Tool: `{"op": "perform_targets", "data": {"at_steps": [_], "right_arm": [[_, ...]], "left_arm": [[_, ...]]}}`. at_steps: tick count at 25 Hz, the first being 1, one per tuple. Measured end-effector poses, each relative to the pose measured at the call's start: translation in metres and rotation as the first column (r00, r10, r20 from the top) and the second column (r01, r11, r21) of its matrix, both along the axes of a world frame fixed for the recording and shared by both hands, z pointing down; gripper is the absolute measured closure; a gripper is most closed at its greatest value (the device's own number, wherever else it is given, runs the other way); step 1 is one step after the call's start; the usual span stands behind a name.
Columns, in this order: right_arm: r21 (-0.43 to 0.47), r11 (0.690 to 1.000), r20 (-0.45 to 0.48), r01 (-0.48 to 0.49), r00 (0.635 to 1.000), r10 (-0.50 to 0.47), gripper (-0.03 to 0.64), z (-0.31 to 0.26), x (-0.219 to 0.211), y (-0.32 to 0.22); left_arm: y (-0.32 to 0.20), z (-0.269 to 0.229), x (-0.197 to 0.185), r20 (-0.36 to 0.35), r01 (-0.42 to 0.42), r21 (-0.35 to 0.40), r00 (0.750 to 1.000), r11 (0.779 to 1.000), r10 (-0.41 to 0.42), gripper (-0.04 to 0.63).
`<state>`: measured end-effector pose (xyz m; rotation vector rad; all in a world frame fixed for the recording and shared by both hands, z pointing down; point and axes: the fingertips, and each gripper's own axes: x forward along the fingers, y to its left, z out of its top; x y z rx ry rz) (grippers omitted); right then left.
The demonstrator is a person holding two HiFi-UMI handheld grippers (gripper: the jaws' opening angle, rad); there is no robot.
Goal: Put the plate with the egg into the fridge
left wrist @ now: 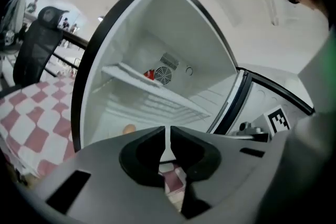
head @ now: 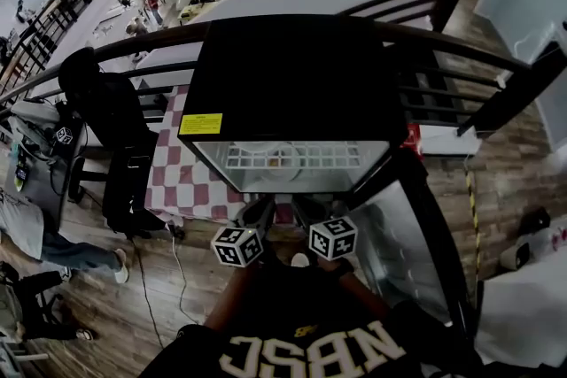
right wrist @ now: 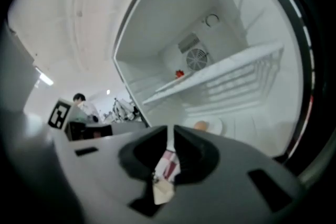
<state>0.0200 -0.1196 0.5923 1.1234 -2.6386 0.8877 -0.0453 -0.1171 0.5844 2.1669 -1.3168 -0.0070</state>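
Head view: the fridge (head: 292, 75) stands open at frame centre, its door (head: 416, 235) swung to lower right. The left gripper (head: 255, 215) and right gripper (head: 308, 213) sit at its mouth.

Left gripper view: jaws a thin slit apart, holding nothing. The egg (left wrist: 128, 128) lies inside, lower left.

Right gripper view: jaws likewise, empty. The plate (right wrist: 216, 126) rests on the fridge floor under the wire shelf (right wrist: 231, 68). Placement appears complete; next, back both grippers clear of the door.

plate (right wrist: 216, 126): white, flat on fridge (right wrist: 168, 18) floor | egg (right wrist: 200, 125): tan, on plate | fridge: door open
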Motion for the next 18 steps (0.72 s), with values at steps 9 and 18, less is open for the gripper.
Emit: {"op": "perform_targets", "data": {"at_steps": [9,18], "right_arm": [[0.319,0.946,-0.116,-0.062,0.988,0.104,0.588,-0.108,-0.001,-0.003],[0.472,0.874,-0.118,-0.119,0.974,0.196,0.594,-0.166,-0.014,0.0]], "left_arm": [[-0.007,-0.106,-0.003,0.183,-0.064,0.268,0.983,0.961,0.015,0.574],[-0.004,-0.156,-0.01,0.221,-0.136,0.381,0.974,0.915,0.053,0.574]]}}
